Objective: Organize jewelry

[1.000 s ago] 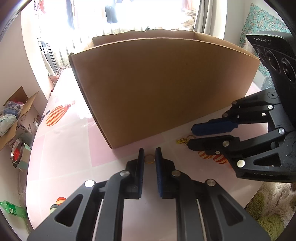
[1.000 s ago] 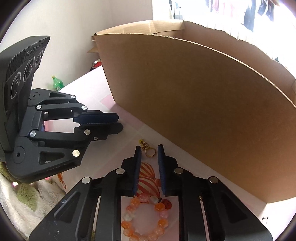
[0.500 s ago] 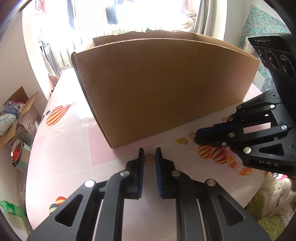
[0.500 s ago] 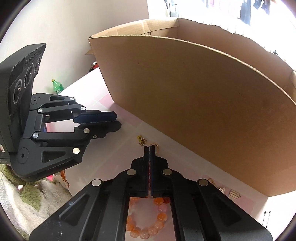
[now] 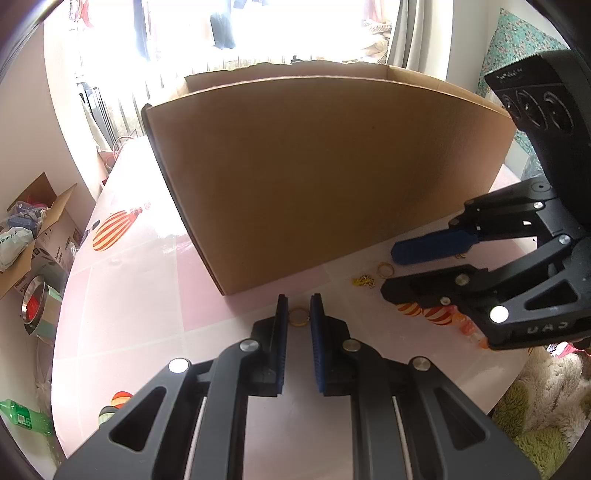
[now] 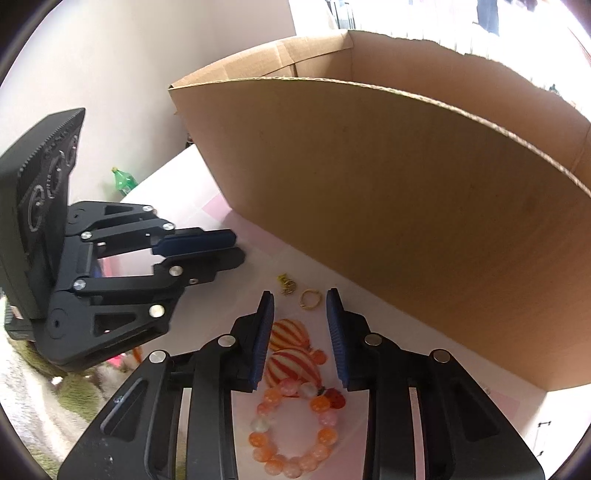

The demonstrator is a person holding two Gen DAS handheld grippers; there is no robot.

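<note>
Jewelry all lies outside the cardboard box (image 6: 406,206): gold ring (image 6: 310,298), bead bracelet (image 6: 291,428), chain (image 5: 364,281). Left gripper (image 5: 298,314) brackets a gold band (image 5: 298,316) at frame centre, not clamped. Right gripper (image 6: 300,314) is spread wide, empty.

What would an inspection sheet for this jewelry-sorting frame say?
Surface: pink checked tablecloth, balloon prints.
Job's things: gold ring between the fingers of the left tongs; second ring and gold charm on the cloth ahead of the right tongs; bead bracelet beneath the right tongs; cardboard box, upright, open-topped.
Clutter: green bottle and open carton on the floor.
Grippers: left tongs narrow around the gold ring, contact unclear; right tongs open, empty.
Cables: nothing seen.
Surroundings: bright window, fluffy rug.
</note>
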